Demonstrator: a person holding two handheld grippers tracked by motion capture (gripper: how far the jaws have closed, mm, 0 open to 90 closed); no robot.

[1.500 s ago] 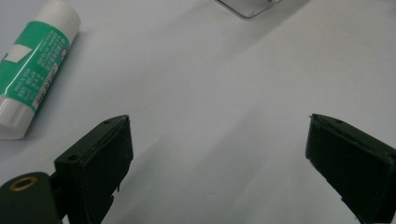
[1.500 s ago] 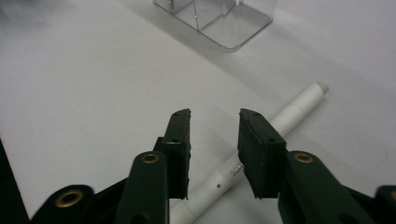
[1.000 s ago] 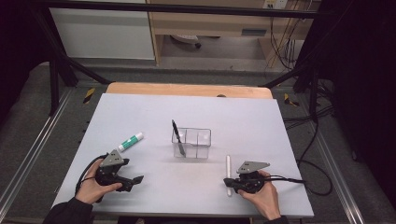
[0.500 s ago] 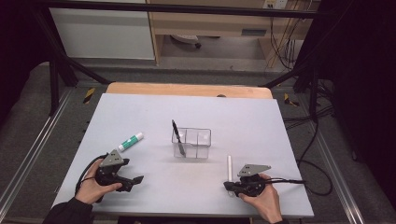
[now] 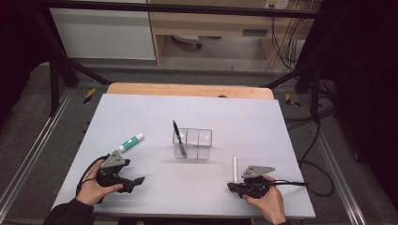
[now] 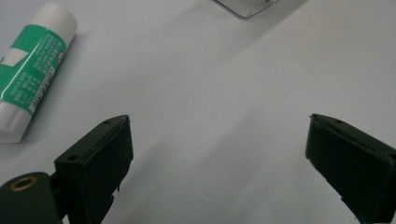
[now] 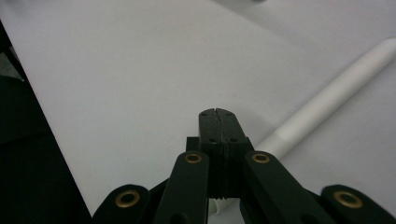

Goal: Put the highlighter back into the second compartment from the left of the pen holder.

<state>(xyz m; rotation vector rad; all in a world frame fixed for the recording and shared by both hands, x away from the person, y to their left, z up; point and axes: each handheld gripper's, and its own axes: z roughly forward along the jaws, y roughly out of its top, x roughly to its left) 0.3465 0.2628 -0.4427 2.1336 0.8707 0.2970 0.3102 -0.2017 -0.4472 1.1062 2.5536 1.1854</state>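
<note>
My left gripper (image 5: 137, 180) rests on the white table (image 5: 263, 126) at the near left, held by a hand, its jaws wide open with nothing between them (image 6: 219, 163). A green and white glue stick (image 5: 131, 142) lies just beyond it, seen at the upper left in the left gripper view (image 6: 32, 70). My right gripper (image 5: 231, 187) sits at the near right with its jaws shut together and empty (image 7: 218, 114). A white pen (image 5: 234, 166) lies beside its tips and runs diagonally past the jaws (image 7: 336, 93). A clear divided box (image 5: 193, 144) at mid-table holds a black pen (image 5: 177, 137).
The near table edge (image 7: 51, 140) lies close to the left of the right gripper's jaws. A corner of the clear box (image 6: 247, 7) shows ahead of the left gripper. A black cable (image 5: 319, 187) trails off the right side.
The right gripper has drawn back a little toward the near edge, away from the white pen. The left gripper and the other objects have stayed put.
</note>
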